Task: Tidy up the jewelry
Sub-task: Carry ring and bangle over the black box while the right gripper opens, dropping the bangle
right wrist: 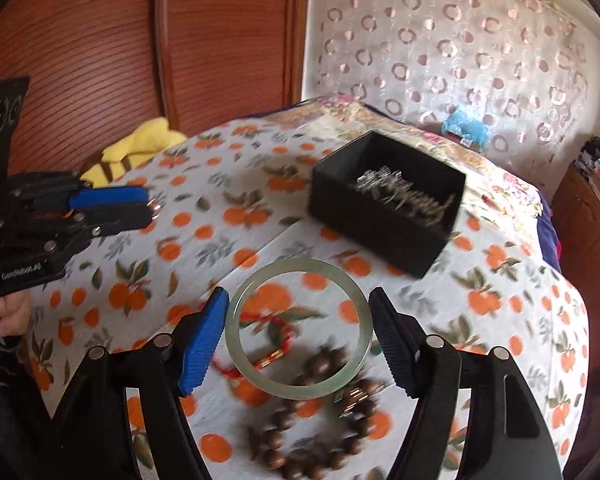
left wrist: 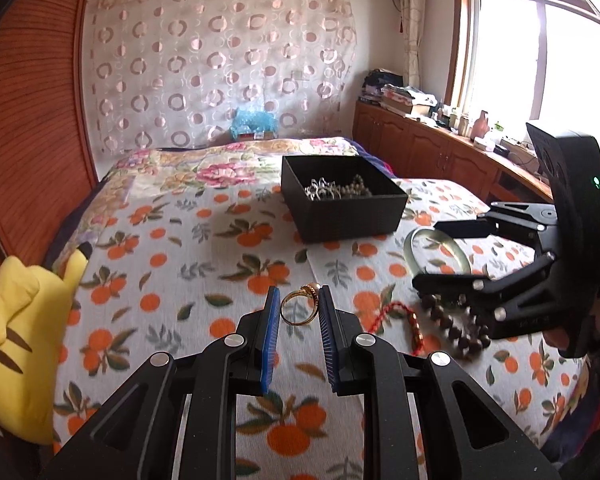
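My left gripper [left wrist: 299, 300] is shut on a gold ring [left wrist: 300, 305], held above the orange-print bedspread [left wrist: 188, 240]. My right gripper [right wrist: 296, 316] holds a pale green jade bangle [right wrist: 298, 326] between its pads, lifted over the bed; the bangle also shows in the left wrist view [left wrist: 436, 250]. A red cord bracelet [left wrist: 404, 320] and a brown wooden bead bracelet [right wrist: 312, 432] lie on the bed below. An open black box [left wrist: 340, 196] with silver jewelry inside stands further back on the bed; it also shows in the right wrist view [right wrist: 384, 204].
A yellow plush toy [left wrist: 24, 332] lies at the bed's left edge by the wooden wardrobe [left wrist: 28, 100]. A blue bag [left wrist: 254, 120] sits at the far end by the curtain. A low wooden cabinet [left wrist: 432, 148] runs under the window on the right.
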